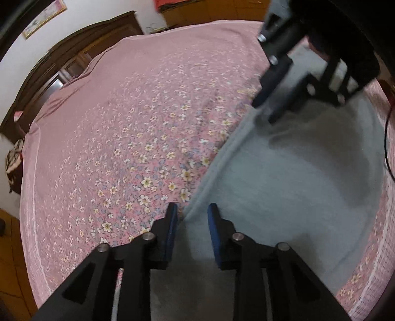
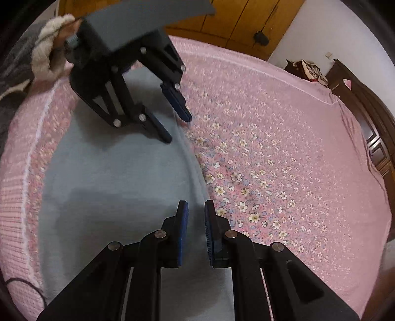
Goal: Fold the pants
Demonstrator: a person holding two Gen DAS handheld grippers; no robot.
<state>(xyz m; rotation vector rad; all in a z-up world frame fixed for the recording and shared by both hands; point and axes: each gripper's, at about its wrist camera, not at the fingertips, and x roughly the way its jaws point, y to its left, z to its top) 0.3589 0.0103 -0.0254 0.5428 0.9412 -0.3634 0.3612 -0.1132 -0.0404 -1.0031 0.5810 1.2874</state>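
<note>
Grey fabric fills the space under both of our grippers: the pants (image 2: 118, 192) lie spread flat on the bed (image 2: 308, 153), near its close edge, with one long straight edge running away from us beside the flowered pink sheet. Nearest in the left wrist view, our left gripper (image 1: 192, 210) hangs over that edge with its jaws apart and nothing between the blue pads; the cloth lies below them, not pinched. In the right wrist view our right gripper (image 2: 196, 206) hangs over the same edge, its jaws apart by a narrower gap and likewise empty. Each view also shows the other gripper farther along the edge, lifted clear of the fabric, so neither one holds the pants at this moment. From what we see, the garment looks like a smooth, roughly rectangular panel with a doubled ridge along the long side, which we judge to mean the legs are already laid one over the other. We cannot see the waistband or the hems, so we cannot tell how many folds are in. What seems left is at least one fold across the length. Farther off lie the bare sheet, the dark wooden headboard (image 1: 74, 49) and the wardrobe (image 2: 234, 22).
</note>
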